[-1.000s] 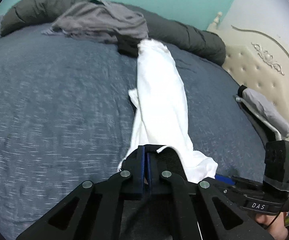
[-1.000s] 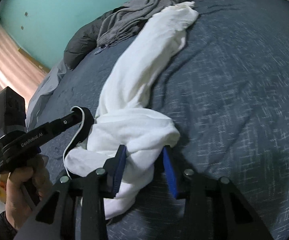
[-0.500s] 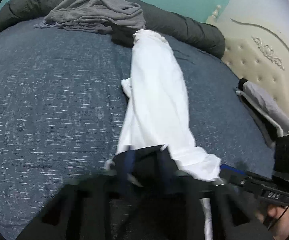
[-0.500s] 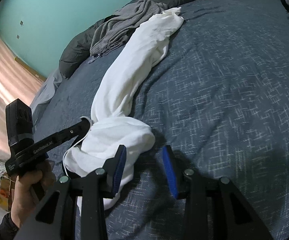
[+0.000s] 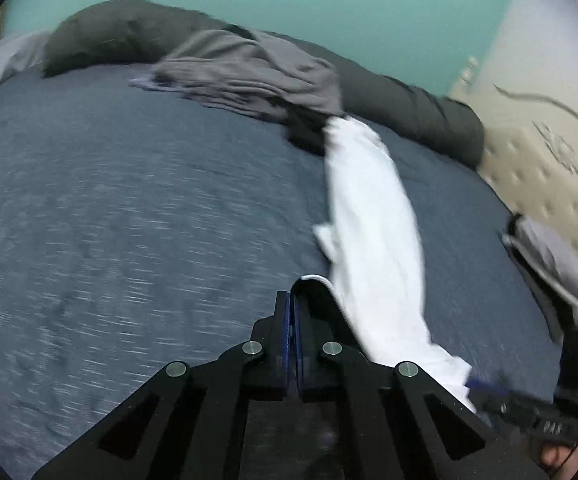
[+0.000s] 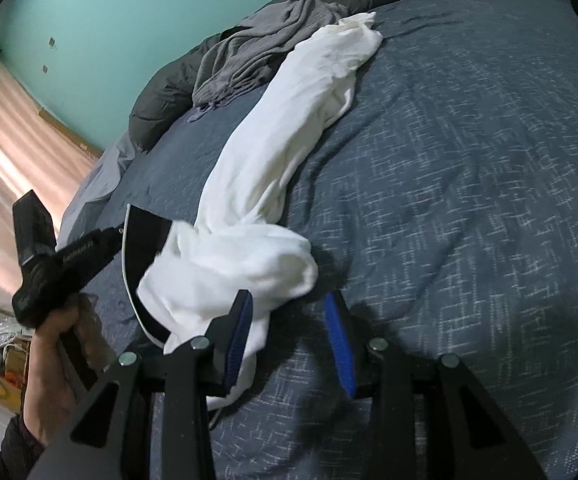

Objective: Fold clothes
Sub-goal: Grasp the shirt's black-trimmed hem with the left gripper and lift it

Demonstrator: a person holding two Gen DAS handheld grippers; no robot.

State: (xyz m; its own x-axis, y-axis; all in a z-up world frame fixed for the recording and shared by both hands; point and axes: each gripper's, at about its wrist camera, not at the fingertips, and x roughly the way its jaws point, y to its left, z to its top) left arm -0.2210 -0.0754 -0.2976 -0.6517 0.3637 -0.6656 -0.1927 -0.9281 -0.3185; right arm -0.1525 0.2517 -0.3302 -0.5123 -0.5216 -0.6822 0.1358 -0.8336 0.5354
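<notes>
The left gripper (image 5: 292, 304) was pressed closed on the white garment's (image 6: 281, 152) black, white-piped collar edge, held low over the bed (image 6: 469, 160) by a hand (image 6: 55, 344). The right gripper (image 6: 289, 332) stood open, blue pads (image 6: 343, 344) apart, beside the bunched near end. The soft, wrinkled garment stretched as a long rope across the speckled blue bedspread — its far end touching a crumpled grey garment (image 6: 261, 48).

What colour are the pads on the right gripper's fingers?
Blue pads, clearest in the right wrist view.

Blue bedspread (image 6: 469, 160), tufted headboard (image 5: 549, 168)
</notes>
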